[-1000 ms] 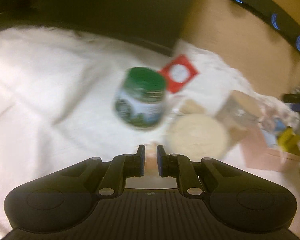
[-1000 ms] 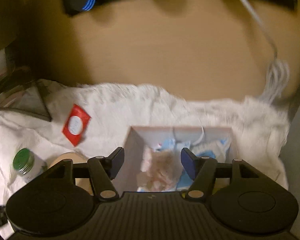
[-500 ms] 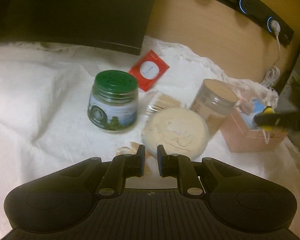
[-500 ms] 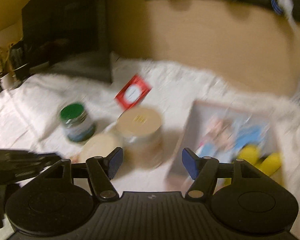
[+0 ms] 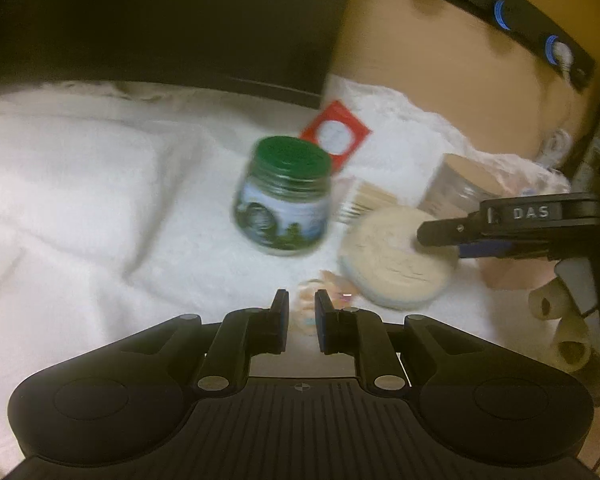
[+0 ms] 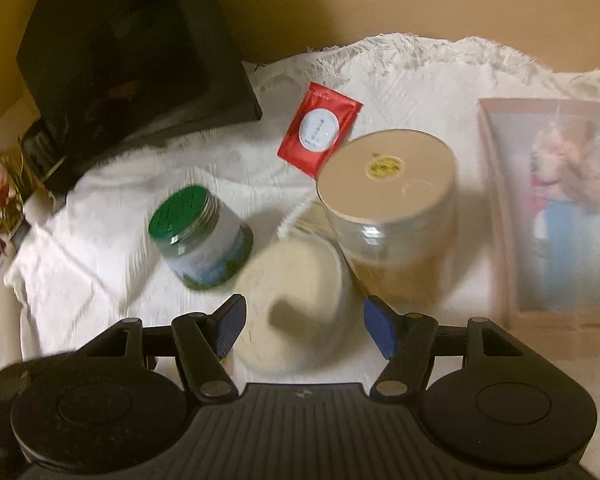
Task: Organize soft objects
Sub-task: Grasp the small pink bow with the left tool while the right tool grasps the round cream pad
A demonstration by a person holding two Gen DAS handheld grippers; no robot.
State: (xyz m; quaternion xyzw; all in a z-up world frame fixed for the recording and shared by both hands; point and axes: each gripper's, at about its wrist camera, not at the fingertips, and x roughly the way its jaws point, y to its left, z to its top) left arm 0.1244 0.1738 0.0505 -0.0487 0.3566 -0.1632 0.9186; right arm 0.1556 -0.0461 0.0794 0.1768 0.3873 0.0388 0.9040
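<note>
Left wrist view: my left gripper [image 5: 301, 307] has its fingers drawn close together, with only a narrow gap between them, and a small pale pink soft thing [image 5: 312, 294] shows in that gap and just past the tips; I cannot tell for sure whether the pads pinch it. It lies on the white cloth [image 5: 100, 200]. Ahead stands a green-lidded jar [image 5: 284, 196], blurred, with a red packet [image 5: 335, 135] behind it. To the right of the jar lies a round cream puff [image 5: 394, 258], and a bundle of thin sticks [image 5: 366, 200] lies between the two. My right gripper [image 5: 440, 236] reaches in from the right, its tip over the puff's right side. A tan-lidded jar [image 5: 460, 188] stands behind it. Right wrist view: my right gripper [image 6: 304, 326] is spread wide, blue pads far apart, and the round cream puff [image 6: 292, 300] sits between them, though neither pad touches it. The tan-lidded jar [image 6: 392, 216] stands just beside the puff on the right, the green-lidded jar [image 6: 202, 236] on the left, and the red packet [image 6: 318, 130] lies flat behind. A pink box [image 6: 500, 220] at the far right holds pink and blue soft items [image 6: 568, 184], blurred.
</note>
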